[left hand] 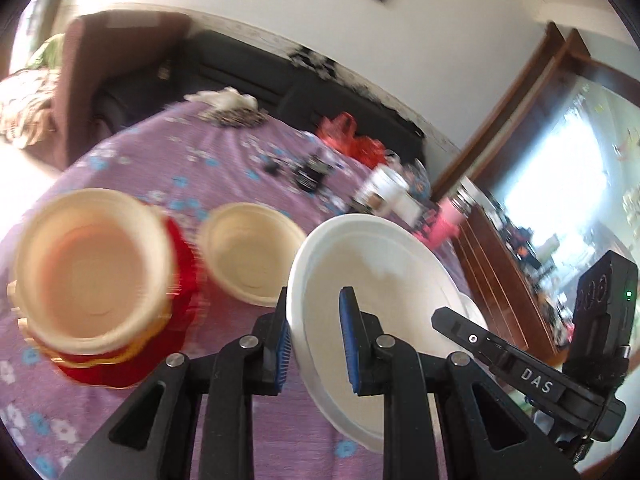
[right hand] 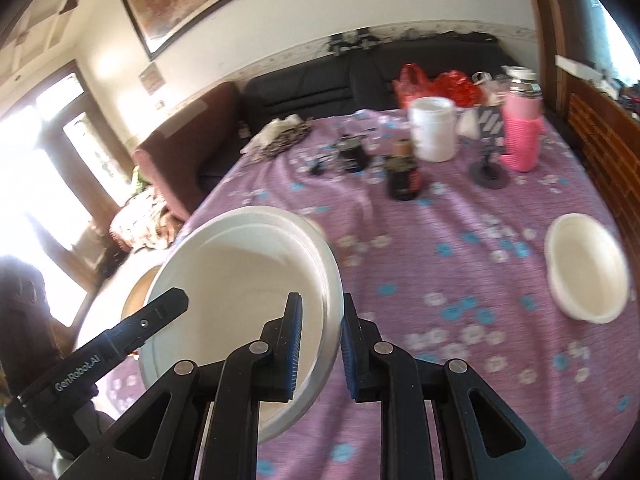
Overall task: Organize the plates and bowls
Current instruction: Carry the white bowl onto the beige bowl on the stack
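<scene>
A white plate (left hand: 380,264) hangs tilted above the purple flowered tablecloth (left hand: 192,168), with a second rim showing under it. My left gripper (left hand: 316,296) is shut on its left rim. My right gripper (right hand: 320,300) is shut on the opposite rim of the same plate (right hand: 240,280). Each view shows one black finger of the other gripper (left hand: 460,326) (right hand: 160,312) beside the plate. To the left, a stack of cream bowls (left hand: 92,268) sits on red and yellow dishes (left hand: 180,276), and a single cream bowl (left hand: 252,252) stands next to it. A small white bowl (right hand: 588,268) lies at the right.
At the table's far side stand a white jar (right hand: 434,128), a pink bottle (right hand: 522,136), a dark bottle (right hand: 404,176), a small black stand (right hand: 490,168) and a red bag (right hand: 436,84). A black sofa (right hand: 320,80) and a brown chair (right hand: 188,140) are behind.
</scene>
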`<move>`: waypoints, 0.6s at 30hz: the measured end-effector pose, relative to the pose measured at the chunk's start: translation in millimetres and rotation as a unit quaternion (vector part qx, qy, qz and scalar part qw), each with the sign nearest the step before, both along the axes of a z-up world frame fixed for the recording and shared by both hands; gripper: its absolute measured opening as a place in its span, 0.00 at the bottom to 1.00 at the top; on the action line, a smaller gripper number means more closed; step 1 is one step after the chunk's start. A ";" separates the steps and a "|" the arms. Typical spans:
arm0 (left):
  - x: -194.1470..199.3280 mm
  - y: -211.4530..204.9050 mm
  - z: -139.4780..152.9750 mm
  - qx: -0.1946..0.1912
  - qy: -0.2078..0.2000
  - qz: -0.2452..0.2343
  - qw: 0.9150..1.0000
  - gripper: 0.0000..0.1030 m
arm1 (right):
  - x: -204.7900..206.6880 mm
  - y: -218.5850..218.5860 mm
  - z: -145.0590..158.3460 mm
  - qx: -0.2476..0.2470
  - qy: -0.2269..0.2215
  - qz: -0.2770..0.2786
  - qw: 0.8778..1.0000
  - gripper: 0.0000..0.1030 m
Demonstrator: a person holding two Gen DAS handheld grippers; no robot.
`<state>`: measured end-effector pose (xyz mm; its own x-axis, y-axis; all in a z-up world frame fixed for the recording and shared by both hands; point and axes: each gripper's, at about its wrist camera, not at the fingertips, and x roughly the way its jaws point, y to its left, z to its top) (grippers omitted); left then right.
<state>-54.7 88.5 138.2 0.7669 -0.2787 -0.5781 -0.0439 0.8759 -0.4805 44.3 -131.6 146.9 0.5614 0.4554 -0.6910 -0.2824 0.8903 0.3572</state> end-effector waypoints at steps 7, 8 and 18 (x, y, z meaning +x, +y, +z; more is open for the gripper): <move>-21.4 72.6 -2.6 -0.023 -0.008 0.067 0.997 0.20 | -3.0 71.8 4.0 0.010 -0.005 0.051 0.999 0.19; -23.5 82.1 -3.1 -0.027 -0.009 0.077 0.997 0.20 | -2.5 83.0 4.1 0.009 -0.005 0.059 0.998 0.19; -35.0 162.6 -11.4 -0.035 -0.011 0.153 0.988 0.20 | 8.8 175.6 -8.8 -0.010 -0.003 0.112 0.994 0.20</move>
